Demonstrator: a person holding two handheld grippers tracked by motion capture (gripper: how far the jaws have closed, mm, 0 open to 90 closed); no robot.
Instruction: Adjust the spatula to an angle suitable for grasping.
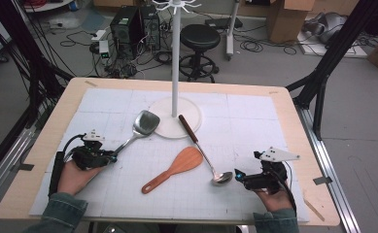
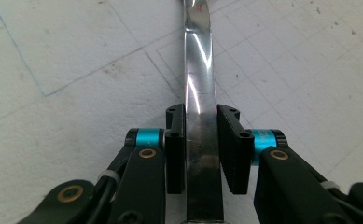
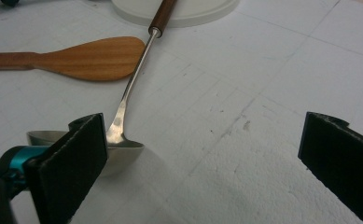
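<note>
your left gripper (image 1: 110, 158) is pinching the steel handle of the metal spatula (image 1: 140, 127), both jaws pressed flat against its sides; the spatula's blade lies ahead on the white mat (image 1: 254, 116), just beside the round base of the white stand (image 1: 176, 114). your right gripper (image 1: 239, 175) stands spread wide, holding nothing. the ladle (image 1: 207, 158) bowl rests on the mat just beside its left jaw, handle running away to the stand base. the wooden spatula (image 1: 173, 169) lies between both grippers.
</note>
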